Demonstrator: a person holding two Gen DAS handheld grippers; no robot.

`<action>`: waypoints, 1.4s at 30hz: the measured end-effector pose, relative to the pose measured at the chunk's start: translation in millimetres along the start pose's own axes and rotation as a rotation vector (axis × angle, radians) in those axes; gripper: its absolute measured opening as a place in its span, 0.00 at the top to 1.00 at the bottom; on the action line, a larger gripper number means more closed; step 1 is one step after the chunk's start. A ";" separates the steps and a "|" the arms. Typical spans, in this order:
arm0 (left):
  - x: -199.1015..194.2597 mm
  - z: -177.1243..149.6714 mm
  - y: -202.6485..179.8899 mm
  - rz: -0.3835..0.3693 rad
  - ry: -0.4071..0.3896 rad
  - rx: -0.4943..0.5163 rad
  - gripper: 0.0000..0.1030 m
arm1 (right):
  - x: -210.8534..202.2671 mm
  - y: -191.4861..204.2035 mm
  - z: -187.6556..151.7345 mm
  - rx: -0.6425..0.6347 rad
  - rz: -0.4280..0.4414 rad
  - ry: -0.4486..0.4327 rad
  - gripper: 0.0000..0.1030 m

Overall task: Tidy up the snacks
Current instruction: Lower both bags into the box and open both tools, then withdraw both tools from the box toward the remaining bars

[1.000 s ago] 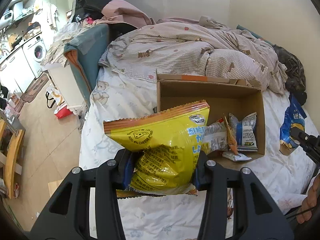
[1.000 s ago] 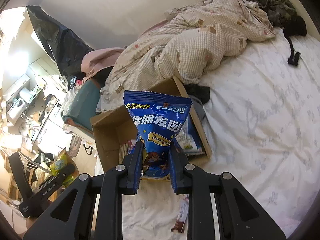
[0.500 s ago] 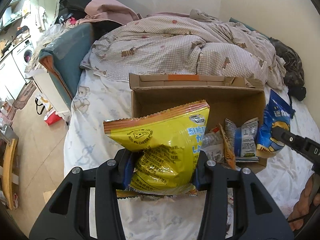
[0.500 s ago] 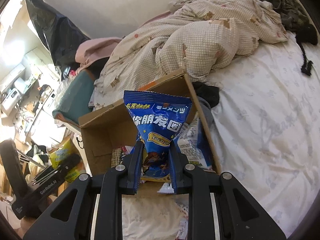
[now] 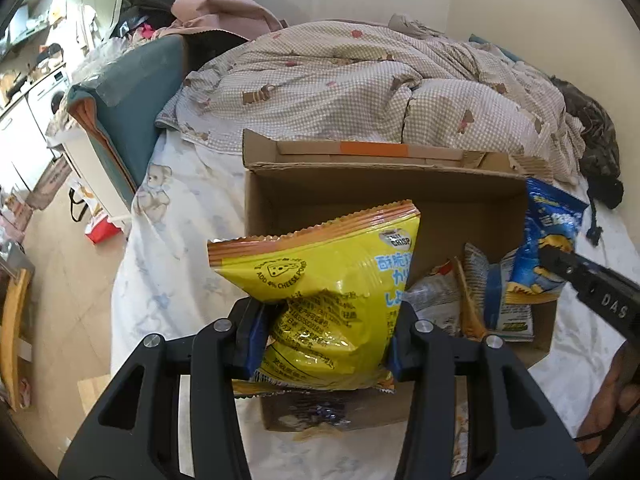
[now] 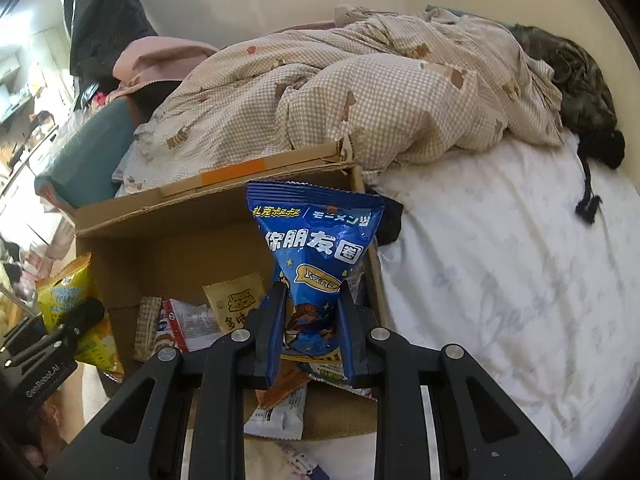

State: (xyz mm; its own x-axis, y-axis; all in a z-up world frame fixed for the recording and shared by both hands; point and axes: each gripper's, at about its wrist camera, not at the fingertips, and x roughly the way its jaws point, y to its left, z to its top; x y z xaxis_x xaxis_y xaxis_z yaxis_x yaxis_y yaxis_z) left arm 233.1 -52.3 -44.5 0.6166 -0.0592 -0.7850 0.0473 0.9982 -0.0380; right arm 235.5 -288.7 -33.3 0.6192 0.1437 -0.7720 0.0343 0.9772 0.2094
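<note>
Both bags hang over the open cardboard box [image 5: 360,192] that sits on the bed [image 6: 500,280], near the heaped checked quilt [image 5: 360,80], so the relation that matters is each bag's place above the box's opening. The left gripper [image 5: 326,336] is clamped on the lower part of a yellow chip bag [image 5: 320,280], whose long axis runs upright with its sealed top tilted toward the box's far wall; the bag hangs over the near left corner of the box, partly over its front edge. The right gripper [image 6: 308,332] is pinched tight on the narrow lower end of a blue snack bag [image 6: 316,248], also upright, which stands over the right side of the box, just inside its right wall. Several small packets [image 6: 224,312] already lie on the box floor below. Judging from this, the blue bag is better placed for a straight drop, while the yellow one seems to need a little more travel inward before release, lest it catch on the front edge.
</note>
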 end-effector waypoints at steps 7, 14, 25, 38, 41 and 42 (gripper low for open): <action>4.5 -4.0 -2.5 0.017 0.011 0.040 0.58 | -3.2 3.2 0.1 0.020 0.057 -0.009 0.75; 5.6 -5.9 7.9 -0.049 0.037 -0.015 0.18 | -1.7 2.8 0.2 0.054 0.121 0.002 0.72; -2.3 -4.8 12.2 -0.101 0.010 -0.056 0.05 | -11.1 -7.9 -2.0 0.114 0.132 -0.025 0.12; -21.5 -6.7 8.3 -0.125 -0.015 -0.038 0.05 | -48.9 -17.3 -17.7 0.133 0.157 -0.031 0.12; -30.5 -9.5 6.6 -0.119 -0.031 -0.016 0.05 | -57.0 -13.0 -28.8 0.090 0.145 -0.024 0.12; -33.8 -10.8 6.2 -0.124 -0.035 -0.012 0.05 | -58.5 -12.9 -31.7 0.086 0.137 -0.017 0.12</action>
State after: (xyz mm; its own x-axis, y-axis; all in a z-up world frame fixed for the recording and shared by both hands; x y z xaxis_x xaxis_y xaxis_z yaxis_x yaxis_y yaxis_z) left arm 204.1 -44.0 -24.8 0.6337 -0.1823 -0.7518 0.1159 0.9832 -0.1407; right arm 174.0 -304.7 -9.9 0.6360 0.2716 -0.7223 0.0149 0.9315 0.3633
